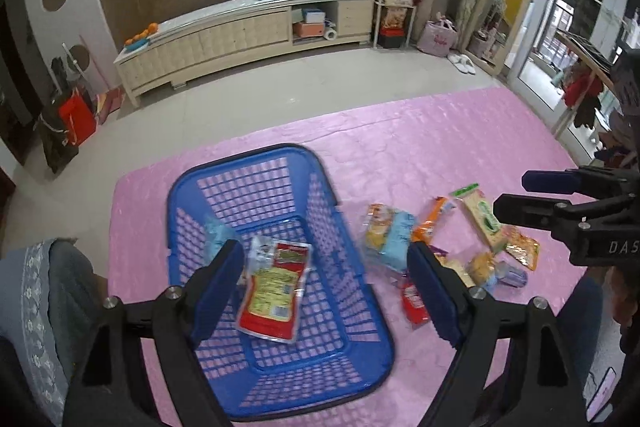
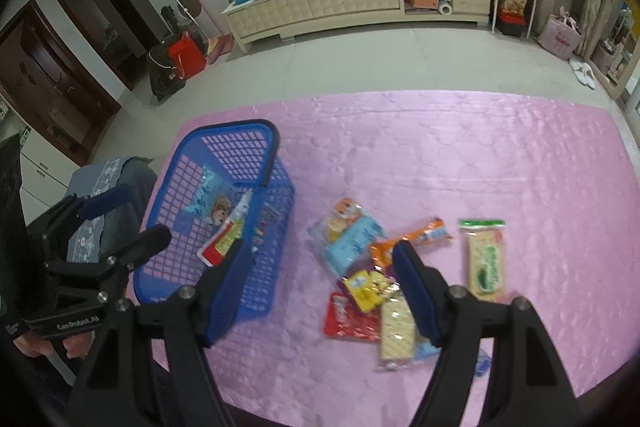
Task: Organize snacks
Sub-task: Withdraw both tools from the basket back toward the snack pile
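Note:
A blue plastic basket (image 1: 356, 263) stands on the pink cloth (image 1: 420, 147). In it lie a red and yellow snack packet (image 1: 276, 291) and a light blue packet (image 1: 214, 235). My left gripper (image 1: 326, 283) is open and empty above the basket. A pile of snack packets (image 1: 448, 243) lies on the cloth right of the basket. In the right wrist view my right gripper (image 2: 324, 287) is open and empty above the cloth, between the basket (image 2: 276, 195) and the pile (image 2: 384, 267). A green and cream cracker packet (image 2: 486, 259) lies at the pile's right.
The cloth covers a table whose far edge (image 2: 400, 95) meets a tiled floor. A grey padded chair (image 1: 44, 291) stands at the table's left. A long cream cabinet (image 1: 240, 39) lines the back wall. The other gripper (image 1: 568, 211) shows at the right.

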